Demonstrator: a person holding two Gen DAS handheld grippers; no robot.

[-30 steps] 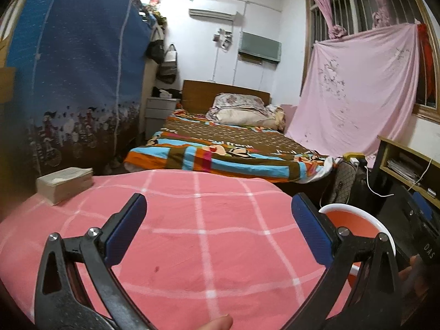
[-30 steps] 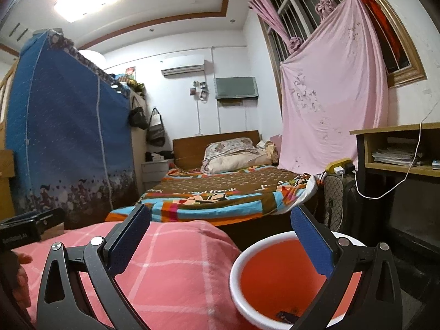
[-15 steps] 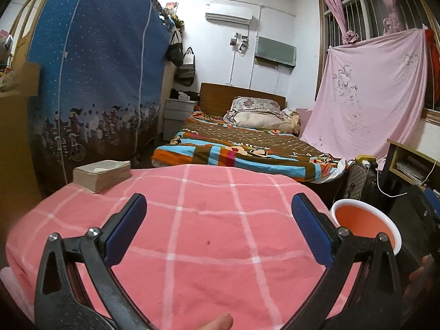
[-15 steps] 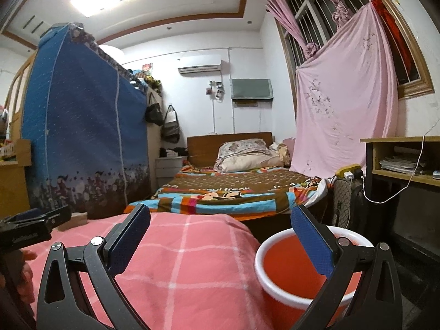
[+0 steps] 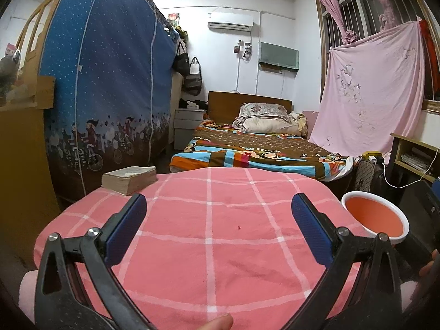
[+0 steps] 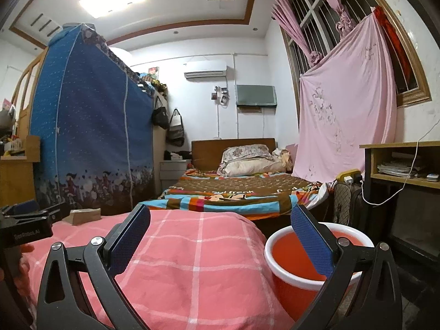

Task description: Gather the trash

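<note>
An orange bucket with a white rim (image 5: 374, 216) stands to the right of a table covered in pink checked cloth (image 5: 214, 236). It also shows in the right wrist view (image 6: 297, 258), close below my right finger. My left gripper (image 5: 218, 213) is open and empty above the cloth. My right gripper (image 6: 220, 225) is open and empty over the table's right edge, beside the bucket. The left gripper's body (image 6: 30, 221) shows at the left of the right wrist view. No trash shows on the cloth.
A thick book (image 5: 129, 179) lies at the table's far left corner. A blue fabric wardrobe (image 5: 104, 88) stands to the left. A bed with a striped blanket (image 5: 255, 154) lies beyond the table. A wooden shelf with a cable (image 6: 404, 170) is at the right.
Both grippers have drawn back and risen, so more of the table and room shows. The bucket looks smaller in the left wrist view. Both stay open.
</note>
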